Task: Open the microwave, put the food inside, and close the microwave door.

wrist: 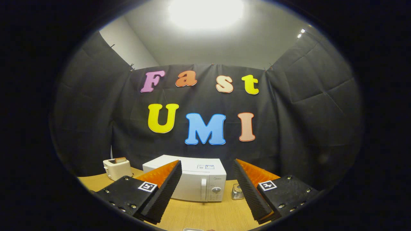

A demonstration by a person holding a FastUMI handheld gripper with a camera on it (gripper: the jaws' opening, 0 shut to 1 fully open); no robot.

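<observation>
On the wooden table (199, 215), going from left to right, a white toaster (117, 168) with a slice of bread in its slot stands at about ten o'clock from the gripper (207, 187), well beyond the left finger. Next comes the white microwave (189, 179), which sits at twelve o'clock, straight ahead between the two fingers and beyond their tips, apart from them with bare table in the gap. Its long axis runs across the line of approach, left to right, and its door is shut. The upright door handle (203, 189) stands toward the right end of the front, just left of the control knob (216, 190), so it lies almost dead ahead, a shade toward the left finger. That is the relation the opening move likely turns on: the gripper needs to travel forward along its own axis to meet the handle. Further right, at about one o'clock, a small clear container (237, 192) rests on the table just beside the microwave's right end and partly behind the right finger; whether it holds the food is too small to tell. The fingers are spread wide with nothing between them.
</observation>
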